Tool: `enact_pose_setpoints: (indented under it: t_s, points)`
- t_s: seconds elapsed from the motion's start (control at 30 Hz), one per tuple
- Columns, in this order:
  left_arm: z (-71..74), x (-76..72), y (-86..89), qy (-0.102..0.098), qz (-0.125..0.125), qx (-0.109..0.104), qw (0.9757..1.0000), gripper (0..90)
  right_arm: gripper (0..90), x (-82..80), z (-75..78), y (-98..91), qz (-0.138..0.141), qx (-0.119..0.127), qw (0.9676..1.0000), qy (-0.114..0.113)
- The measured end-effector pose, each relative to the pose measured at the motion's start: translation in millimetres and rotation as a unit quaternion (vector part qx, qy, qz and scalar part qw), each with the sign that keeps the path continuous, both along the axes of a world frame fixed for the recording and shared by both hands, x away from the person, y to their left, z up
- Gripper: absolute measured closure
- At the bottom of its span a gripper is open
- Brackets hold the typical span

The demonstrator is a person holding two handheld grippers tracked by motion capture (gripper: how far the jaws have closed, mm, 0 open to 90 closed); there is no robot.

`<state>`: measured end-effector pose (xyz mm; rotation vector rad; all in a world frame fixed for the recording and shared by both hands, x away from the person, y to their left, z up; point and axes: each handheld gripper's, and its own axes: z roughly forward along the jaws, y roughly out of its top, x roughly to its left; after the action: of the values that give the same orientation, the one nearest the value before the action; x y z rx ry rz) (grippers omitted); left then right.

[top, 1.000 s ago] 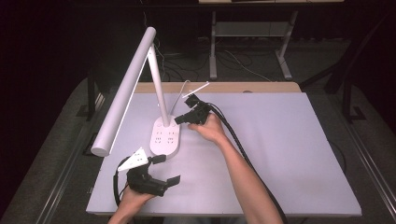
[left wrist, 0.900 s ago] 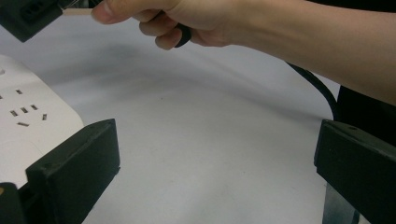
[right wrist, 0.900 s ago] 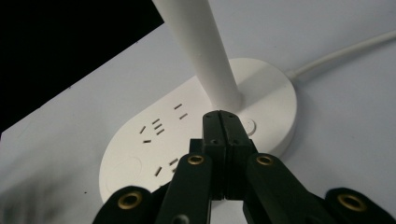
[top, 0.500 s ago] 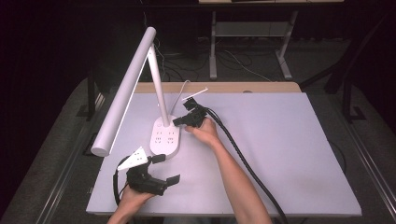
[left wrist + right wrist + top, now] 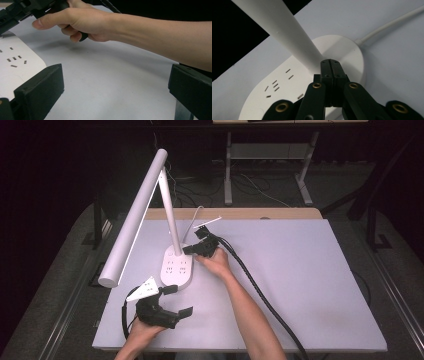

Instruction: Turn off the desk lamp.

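1. The right tool (image 5: pixel 189 250) has its two jaws pressed flat together with nothing between them, as the right gripper view (image 5: pixel 329 65) shows. Its tip sits over the far end of the lamp base (image 5: pixel 178 269), at the foot of the lamp stem (image 5: pixel 170 215); whether the tip touches the base or stem I cannot tell.
2. The right hand (image 5: pixel 215 262) grips that tool from behind, and a thick black cable (image 5: pixel 260 295) trails from it across the bench (image 5: pixel 310 280) toward the near edge.
3. The left tool (image 5: pixel 179 301) is spread wide, its jaws well apart and holding nothing. It rests low near the front left of the bench, just beside the near end of the lamp base, with a grey three-cornered plate (image 5: pixel 144 289) on top.
4. In the left gripper view the two black jaws stand at either side of the frame with bare bench surface (image 5: pixel 112 82) between them. The corner of the lamp base (image 5: pixel 17 65) lies by the left jaw, and the right hand (image 5: pixel 75 22) is farther off.
5. The lamp is white. Its oval base lies flat on the bench, left of centre, with groups of socket slots (image 5: pixel 274 85) in its top face.
6. The stem rises from the far end of the base and leans slightly away to the left. The long lamp head (image 5: pixel 134 220) slopes from the top of the stem down toward the near left.
7. A white cord (image 5: pixel 387 26) leaves the far end of the base and runs off across the bench.
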<state>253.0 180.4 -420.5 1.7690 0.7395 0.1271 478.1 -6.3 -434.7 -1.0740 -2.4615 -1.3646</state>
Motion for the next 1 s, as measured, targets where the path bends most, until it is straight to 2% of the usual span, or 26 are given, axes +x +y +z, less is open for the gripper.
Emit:
enact_pose_setpoints:
  t_s: [0.13, 0.27, 0.43, 0.53, 0.77, 1.0]
  points:
    - [0.1, 0.3, 0.6, 0.000, 0.000, 0.000, 1.0000, 0.0, 90.0, -0.7, 1.6, 3.1, -0.002, -0.011, 0.9999, -0.006]
    - [0.1, 0.1, 1.1, 0.000, 0.002, -0.002, 1.0000, 0.0, 90.0, 0.8, 0.4, 1.5, -0.002, -0.008, 1.0000, 0.002]
    - [-0.1, 0.7, 1.2, 0.001, 0.001, 0.000, 1.0000, 0.0, 90.0, -0.8, 1.9, 2.0, 0.002, -0.015, 0.9999, -0.006]
    - [-0.2, 0.8, 0.6, 0.000, 0.000, 0.002, 1.0000, 0.0, 90.0, -0.3, 1.4, 0.6, 0.003, -0.004, 1.0000, -0.001]
    - [-0.2, 0.5, 1.3, 0.001, 0.002, -0.001, 1.0000, 0.0, 90.0, -0.3, 1.9, 0.6, 0.005, -0.010, 0.9999, -0.003]
    - [-0.2, 1.1, 1.3, 0.000, 0.001, 0.001, 1.0000, 0.0, 90.0, -1.3, -0.3, 1.1, -0.001, -0.003, 1.0000, -0.008]
